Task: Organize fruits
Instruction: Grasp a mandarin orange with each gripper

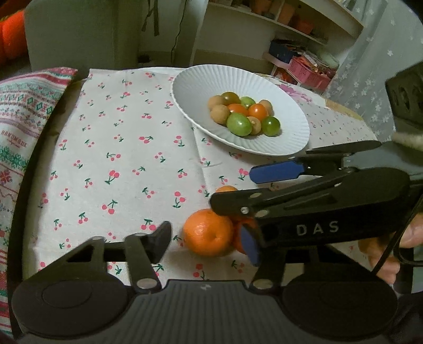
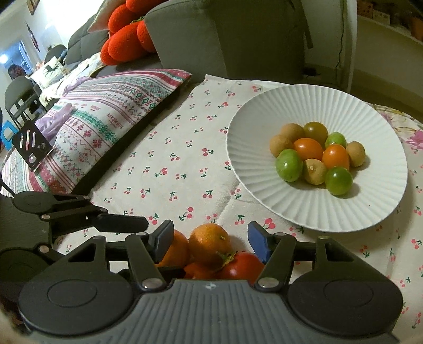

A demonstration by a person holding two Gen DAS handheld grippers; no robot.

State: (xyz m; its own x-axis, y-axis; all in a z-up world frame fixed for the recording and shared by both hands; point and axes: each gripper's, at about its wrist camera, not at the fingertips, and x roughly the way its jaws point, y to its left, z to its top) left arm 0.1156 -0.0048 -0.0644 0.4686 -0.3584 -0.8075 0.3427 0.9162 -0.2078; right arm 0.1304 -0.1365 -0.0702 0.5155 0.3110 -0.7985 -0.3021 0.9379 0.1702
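Your mandarins [image 2: 209, 243] and a red tomato [image 2: 244, 267] huddle together on the cherry-print cloth [image 1: 127, 158], near the white ribbed plate [image 2: 264, 111] of small fruits. Your left gripper [image 1: 208, 238] brackets one mandarin, jaws spread, pads not visibly pressing. Your right gripper [image 2: 211, 238] tilts down over the cluster, jaws likewise apart.

black grippers, blue fingers [image 1: 275, 173]; "DAS" lettering

This is a lived-in home. A cherry-print cotton tablecloth [image 2: 164, 169] covers the table at centre frame, a grey upholstered sofa [image 2: 224, 37] with red knitted cushions [image 2: 124, 39] fills the top, and white cluttered wall shelves [image 1: 285, 23] stand upper right.
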